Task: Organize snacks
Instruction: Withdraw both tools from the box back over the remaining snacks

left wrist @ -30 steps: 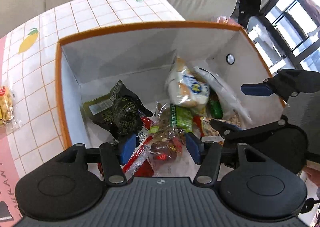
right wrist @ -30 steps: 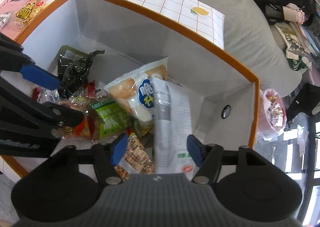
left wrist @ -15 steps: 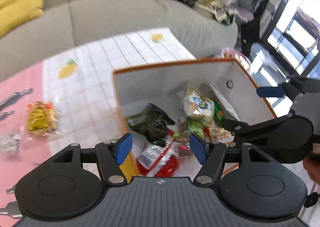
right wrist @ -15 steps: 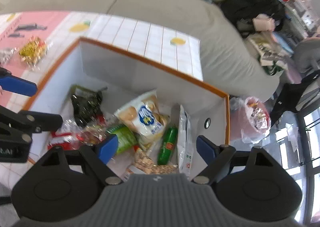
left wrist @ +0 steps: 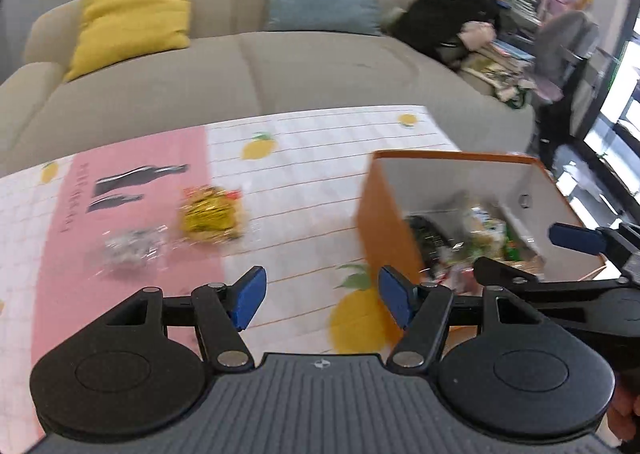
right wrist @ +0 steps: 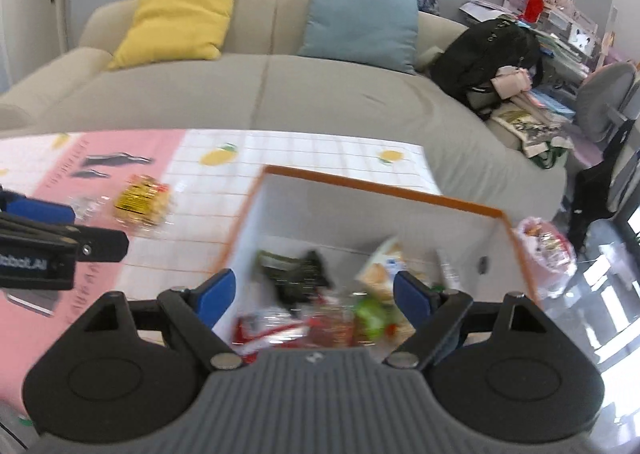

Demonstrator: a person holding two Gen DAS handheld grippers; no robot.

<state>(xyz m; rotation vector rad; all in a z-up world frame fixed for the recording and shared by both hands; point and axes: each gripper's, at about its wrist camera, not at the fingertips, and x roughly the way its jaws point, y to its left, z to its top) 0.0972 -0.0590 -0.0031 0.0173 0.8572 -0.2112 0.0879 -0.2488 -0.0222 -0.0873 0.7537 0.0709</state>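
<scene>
Box [left wrist: 384, 213] w/ snacks [right wrist: 320, 318] on table [left wrist: 304, 189] to my right; two packets [left wrist: 212, 213] left of it; sofa [left wrist: 240, 65] behind.

We are seeing a box [right wrist: 372, 189] looking like matt card, orange outside and white within, holding glossy, crinkled plastic snack wrappers [right wrist: 320, 318]. We are noting a yellow foil-like packet [left wrist: 212, 215] and a clear plastic packet [left wrist: 128, 250] shining on the smooth printed table cover [left wrist: 304, 181]. The sofa [right wrist: 320, 93] is showing matt woven cloth.
</scene>
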